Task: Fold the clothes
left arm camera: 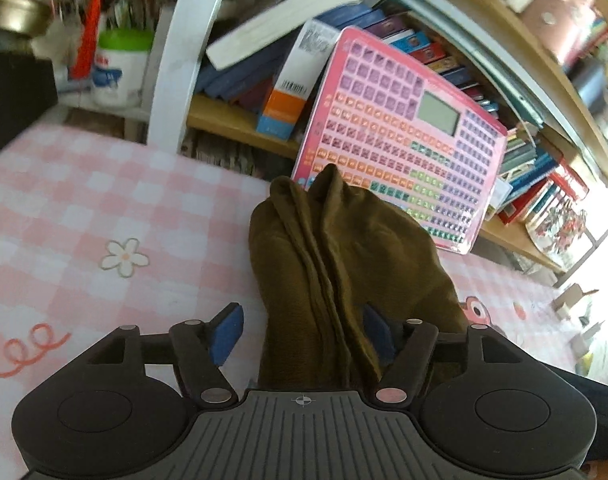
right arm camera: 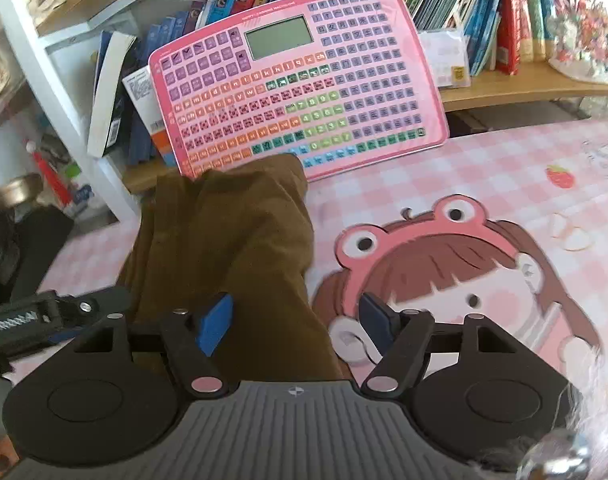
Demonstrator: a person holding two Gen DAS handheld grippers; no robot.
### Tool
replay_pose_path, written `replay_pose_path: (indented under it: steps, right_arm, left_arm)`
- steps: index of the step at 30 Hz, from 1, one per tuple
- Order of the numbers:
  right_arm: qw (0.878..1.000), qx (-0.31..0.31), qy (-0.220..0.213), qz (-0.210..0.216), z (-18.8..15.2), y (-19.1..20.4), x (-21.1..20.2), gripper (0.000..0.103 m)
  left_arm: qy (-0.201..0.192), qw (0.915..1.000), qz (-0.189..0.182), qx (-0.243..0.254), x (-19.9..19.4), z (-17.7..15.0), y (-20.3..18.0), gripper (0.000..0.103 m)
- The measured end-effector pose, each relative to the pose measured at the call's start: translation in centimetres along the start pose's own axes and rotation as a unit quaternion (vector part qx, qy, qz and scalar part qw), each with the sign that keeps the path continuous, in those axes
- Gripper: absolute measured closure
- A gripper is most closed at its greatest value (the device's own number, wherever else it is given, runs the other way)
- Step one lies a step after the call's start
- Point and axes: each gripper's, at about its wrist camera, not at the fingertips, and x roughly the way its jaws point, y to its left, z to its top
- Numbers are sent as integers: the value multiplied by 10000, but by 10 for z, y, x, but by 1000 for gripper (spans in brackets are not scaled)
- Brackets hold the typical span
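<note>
A brown garment (left arm camera: 335, 264) lies in a long, narrow folded bundle on the pink checked tablecloth (left arm camera: 104, 208). It runs away from me toward the shelf. My left gripper (left arm camera: 302, 320) is open around its near end. The left blue pad (left arm camera: 226, 336) stands clear of the cloth, and the right pad is partly hidden by a fold. In the right wrist view the same garment (right arm camera: 232, 240) lies on the left half. My right gripper (right arm camera: 296, 308) is open over its right edge, with the left pad (right arm camera: 216, 326) on the cloth side and the right pad over the cartoon print (right arm camera: 443, 272).
A pink toy keyboard board (right arm camera: 300, 88) leans against a wooden bookshelf (right arm camera: 523, 88) full of books, right behind the garment's far end. A white shelf post (left arm camera: 176, 64) and a green-lidded jar (left arm camera: 120, 68) stand at the back left. A dark object (left arm camera: 12, 100) sits at the far left.
</note>
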Motion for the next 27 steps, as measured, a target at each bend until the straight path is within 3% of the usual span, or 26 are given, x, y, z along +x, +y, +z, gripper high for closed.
replay_pose_path:
  steps: [5, 14, 18, 27]
  right_arm:
    - [9995, -313, 24, -57, -18, 5, -24, 32]
    - [9965, -700, 264, -376, -51, 6, -51, 26]
    - [9946, -827, 247, -569, -61, 4, -60, 23]
    - [9937, -909, 200, -623, -70, 2, -77, 16]
  left_arm:
    - [-48, 9981, 396, 472, -28, -28, -22, 24]
    - [28, 9942, 914, 574, -46, -67, -46, 20]
    - [-140, 9909, 1139, 705, -55, -79, -54, 11]
    - [-333, 9881, 1211, 883, -69, -97, -71, 4]
